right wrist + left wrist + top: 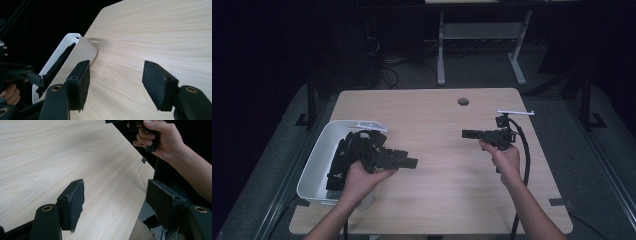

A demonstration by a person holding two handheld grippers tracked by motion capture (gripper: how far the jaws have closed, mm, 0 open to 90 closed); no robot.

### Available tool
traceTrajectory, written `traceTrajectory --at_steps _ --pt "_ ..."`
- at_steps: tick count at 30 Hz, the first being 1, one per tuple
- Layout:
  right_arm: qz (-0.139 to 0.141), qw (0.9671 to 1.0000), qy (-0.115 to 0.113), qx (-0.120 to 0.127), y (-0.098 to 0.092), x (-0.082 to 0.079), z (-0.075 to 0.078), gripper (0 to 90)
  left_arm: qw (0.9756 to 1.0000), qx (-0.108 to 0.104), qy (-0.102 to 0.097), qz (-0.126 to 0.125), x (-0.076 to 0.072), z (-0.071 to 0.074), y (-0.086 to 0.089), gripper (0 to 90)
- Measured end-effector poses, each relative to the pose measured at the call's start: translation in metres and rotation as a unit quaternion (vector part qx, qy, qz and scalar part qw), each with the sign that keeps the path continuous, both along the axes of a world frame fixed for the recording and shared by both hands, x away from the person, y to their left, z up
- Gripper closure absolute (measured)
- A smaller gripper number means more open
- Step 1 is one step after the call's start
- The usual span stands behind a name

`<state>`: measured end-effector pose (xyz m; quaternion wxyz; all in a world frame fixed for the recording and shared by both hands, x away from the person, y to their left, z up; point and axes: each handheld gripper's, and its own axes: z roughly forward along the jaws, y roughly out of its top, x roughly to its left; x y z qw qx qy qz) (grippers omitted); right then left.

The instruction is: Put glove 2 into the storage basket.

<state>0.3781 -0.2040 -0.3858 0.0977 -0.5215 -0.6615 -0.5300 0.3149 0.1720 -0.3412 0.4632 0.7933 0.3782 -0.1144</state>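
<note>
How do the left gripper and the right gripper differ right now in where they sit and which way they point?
The left gripper sits at the table's left beside the white bin and points right; the right gripper sits at the right, apart from the bin, and points left. The left gripper is nearer the person's edge; the right gripper is farther up the table. Both have open jaws with nothing between them.

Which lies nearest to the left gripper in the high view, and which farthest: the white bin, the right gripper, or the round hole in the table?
1. White bin: right beside the left gripper, at the table's left edge.
2. Right gripper: across the table's middle, to the right.
3. Round hole: near the far edge, beyond the right gripper.
</note>
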Motion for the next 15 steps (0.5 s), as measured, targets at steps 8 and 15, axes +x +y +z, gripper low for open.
traceTrajectory --at_steps 8,15 --pt "-0.009 1.0000 0.004 -0.001 -0.015 -0.004 -0.006 38.5 0.9999 0.001 0.000 -0.010 -0.001 -0.002 -0.011 29.9" --pt "-0.023 0.9997 0.006 -0.003 -0.032 -0.012 -0.012 38.5 0.9998 0.001 -0.002 -0.019 -0.002 -0.005 -0.023 29.7"
